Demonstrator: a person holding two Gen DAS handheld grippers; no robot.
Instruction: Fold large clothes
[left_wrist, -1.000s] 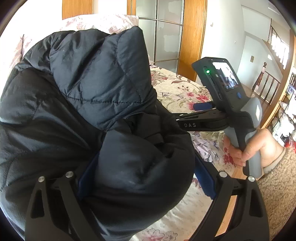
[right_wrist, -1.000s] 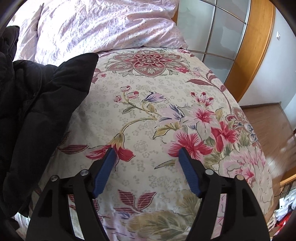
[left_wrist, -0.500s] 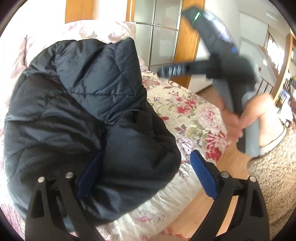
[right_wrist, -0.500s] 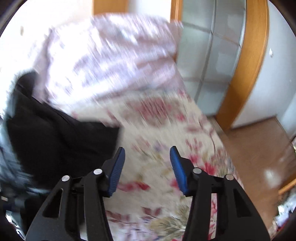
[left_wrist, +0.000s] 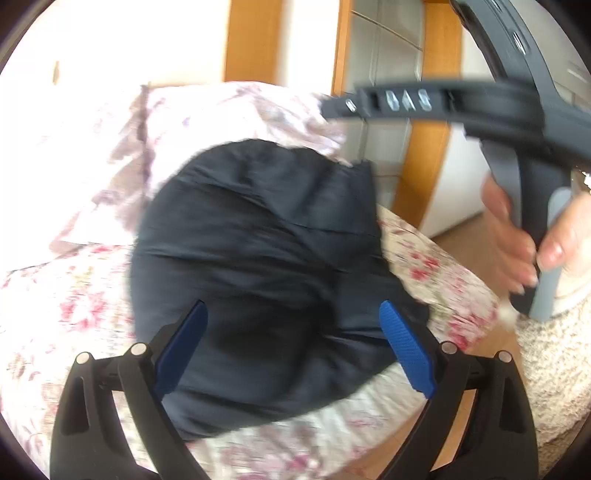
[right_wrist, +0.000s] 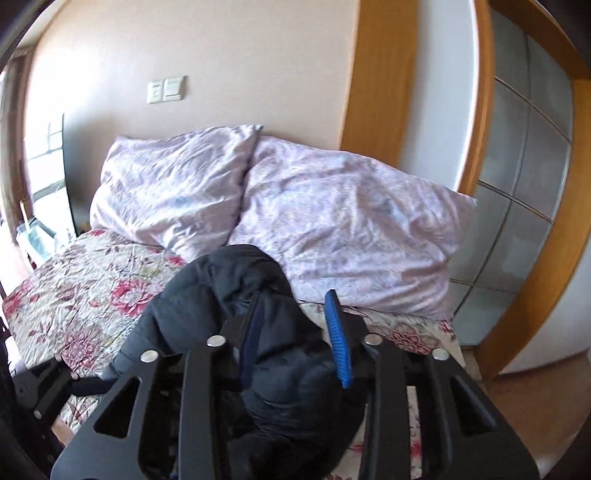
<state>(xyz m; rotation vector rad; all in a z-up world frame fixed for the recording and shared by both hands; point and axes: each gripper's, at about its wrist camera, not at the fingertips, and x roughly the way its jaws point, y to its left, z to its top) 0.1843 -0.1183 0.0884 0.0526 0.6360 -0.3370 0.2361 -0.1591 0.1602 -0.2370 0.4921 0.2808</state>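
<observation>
Both grippers were spread and empty: the left gripper (left_wrist: 293, 347) hovered over the black puffer jacket (left_wrist: 258, 266) bundled on the floral bedspread (left_wrist: 70, 306); the right gripper (right_wrist: 293, 339), its frame lettering blurred, straddled it loosely.

L gripper (left_wrist: 293, 349): jaws spread wide, blue pads (left_wrist: 405, 350) well apart, nothing pinched between them. R gripper (right_wrist: 295, 336): jaws part-open, narrower gap than L, held high. R hand (left_wrist: 524, 240) wraps the R handle, fingers curled round grip, thumb on front.
</observation>
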